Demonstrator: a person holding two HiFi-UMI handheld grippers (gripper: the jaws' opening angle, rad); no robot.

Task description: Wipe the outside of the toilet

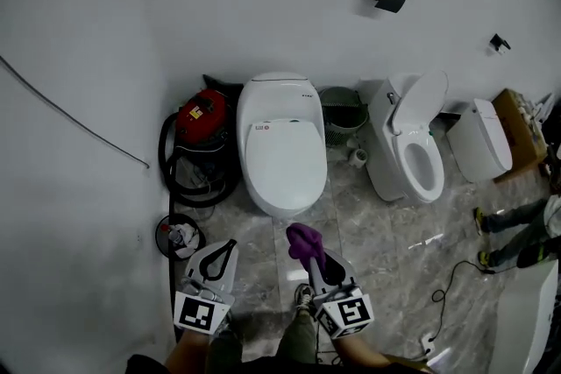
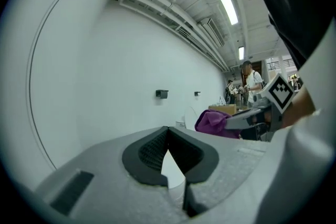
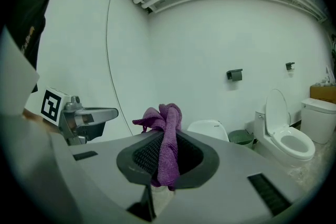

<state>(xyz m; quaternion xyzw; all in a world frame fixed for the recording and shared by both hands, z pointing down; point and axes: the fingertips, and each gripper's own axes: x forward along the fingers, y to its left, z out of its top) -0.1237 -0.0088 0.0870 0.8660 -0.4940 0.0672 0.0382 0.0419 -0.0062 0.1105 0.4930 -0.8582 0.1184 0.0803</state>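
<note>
Toilet (image 1: 282, 144) sits lid-down against the wall ahead of you. Your right gripper (image 3: 167, 150) has its jaws pinched on the purple cloth (image 3: 167, 123), ready for wiping. Your left gripper (image 2: 168, 132) is spare, jaws closed on nothing.

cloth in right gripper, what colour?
Purple cloth, clamped in the right gripper; clearest in the right gripper view.

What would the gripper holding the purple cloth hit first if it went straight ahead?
Probably the front of the closed toilet; the right gripper and its purple cloth point at it.
</note>
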